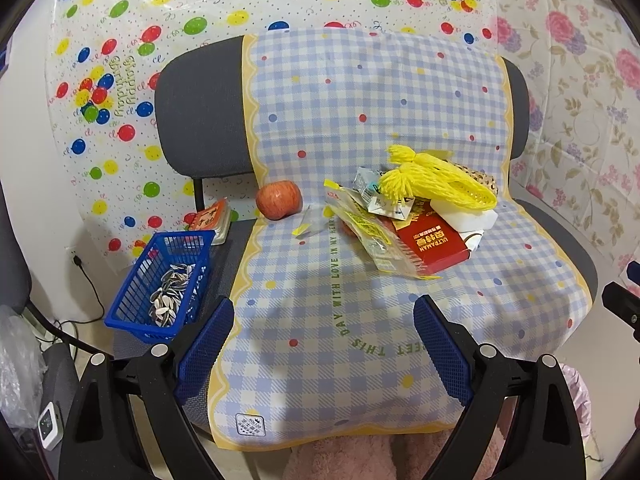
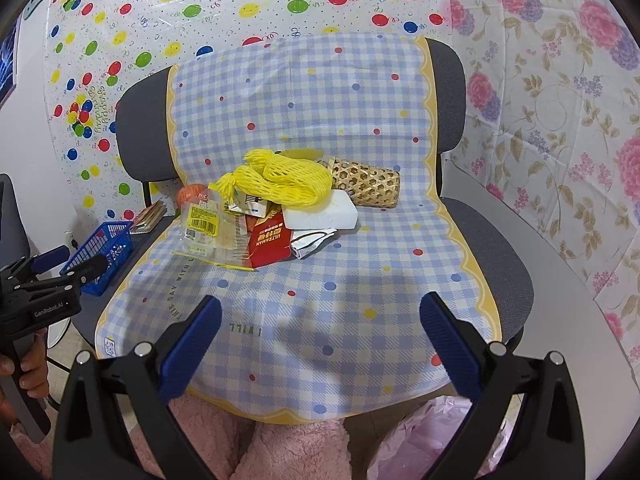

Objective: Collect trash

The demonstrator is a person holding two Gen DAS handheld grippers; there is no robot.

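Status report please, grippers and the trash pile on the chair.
Left gripper open, empty; right gripper open, empty. Trash pile untouched: yellow foam net, red carton, clear wrappers. Path clear.

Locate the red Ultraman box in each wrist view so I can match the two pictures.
Left wrist: red box right of centre on the checked cloth, below the yellow foam net.
Right wrist: red box left of centre, again under the yellow foam net.
Shared landmark: the white foam block beside the box.
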